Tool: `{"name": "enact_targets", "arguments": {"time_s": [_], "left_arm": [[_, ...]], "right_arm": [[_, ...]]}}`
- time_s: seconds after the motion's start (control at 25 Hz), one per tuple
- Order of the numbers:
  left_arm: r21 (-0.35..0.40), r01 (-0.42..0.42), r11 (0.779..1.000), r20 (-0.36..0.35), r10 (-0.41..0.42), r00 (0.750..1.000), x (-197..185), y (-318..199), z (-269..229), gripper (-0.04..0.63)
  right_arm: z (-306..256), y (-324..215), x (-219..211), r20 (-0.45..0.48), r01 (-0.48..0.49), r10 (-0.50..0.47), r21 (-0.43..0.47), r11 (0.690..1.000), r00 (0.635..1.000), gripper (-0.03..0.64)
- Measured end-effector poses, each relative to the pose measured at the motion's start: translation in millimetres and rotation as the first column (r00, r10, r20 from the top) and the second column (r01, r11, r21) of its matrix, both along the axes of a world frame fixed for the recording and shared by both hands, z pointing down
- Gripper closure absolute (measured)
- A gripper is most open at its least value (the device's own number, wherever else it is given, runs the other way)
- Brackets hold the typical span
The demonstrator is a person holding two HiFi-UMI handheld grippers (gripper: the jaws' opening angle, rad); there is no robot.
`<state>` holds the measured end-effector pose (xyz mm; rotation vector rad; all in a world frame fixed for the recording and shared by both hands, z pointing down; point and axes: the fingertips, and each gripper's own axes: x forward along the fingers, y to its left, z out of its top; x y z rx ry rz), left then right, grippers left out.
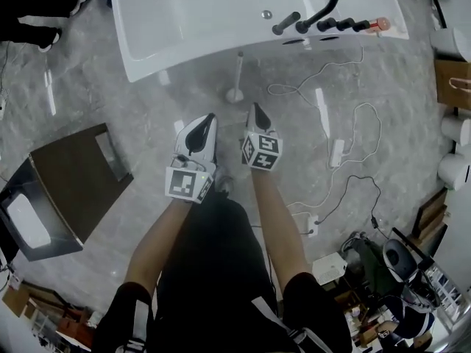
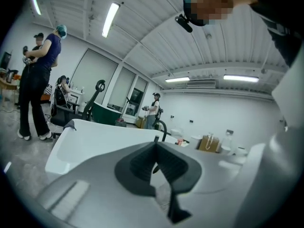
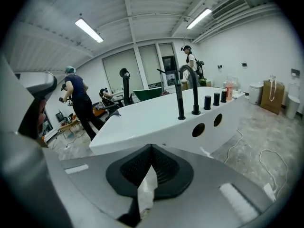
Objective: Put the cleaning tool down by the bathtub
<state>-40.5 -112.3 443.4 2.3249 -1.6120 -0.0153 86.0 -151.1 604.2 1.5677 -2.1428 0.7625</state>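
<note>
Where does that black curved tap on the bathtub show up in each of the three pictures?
Head view: black curved tap at the top, right of centre.
Left gripper view: tap small, near the middle, beyond the tub's rim.
Right gripper view: tap just above the middle, upright on the rim.
Shared landmark: the white bathtub.

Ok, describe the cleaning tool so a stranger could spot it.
Find the big white bathtub. On the grey floor just before its front wall stands the cleaning tool: a slim white stick upright on a round base, unlike the loose cables lying to its right.
</note>
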Motion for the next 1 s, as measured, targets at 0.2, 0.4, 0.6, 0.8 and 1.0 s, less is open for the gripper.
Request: {"name": "enact_targets", "arguments": {"time_s": [0.2, 0.4, 0.6, 0.8, 1.0], "left_arm": [[0.059, -0.024, 0.998, 0.019, 0.023, 1.000, 20, 23, -52, 0.586], [0.094, -0.028, 0.995, 0.027, 0.026, 0.999, 33, 49, -94, 0.588], [0.119, 0.013, 0.993, 0.017, -0.015, 1.000, 28, 79, -130, 0.588], [0.115, 0.030, 0.993, 0.008, -0.032, 0.999, 26, 118, -155, 0.587], [0.126, 0.036, 0.991, 0.024, -0.039, 0.999, 31, 147, -174, 0.586]], "right_arm": [[-61, 28, 8, 0.040, -0.007, 0.004, 0.052, 0.999, 0.999, 0.617], [-114, 59, 16, 0.040, 0.015, -0.018, 0.084, 0.996, 0.999, 0.617], [-168, 86, 18, 0.066, 0.015, -0.025, 0.142, 0.990, 0.998, 0.617], [-220, 121, 21, 0.063, 0.035, -0.049, 0.204, 0.978, 0.997, 0.617], [-262, 152, 22, 0.060, 0.055, -0.072, 0.257, 0.965, 0.996, 0.617]]}}
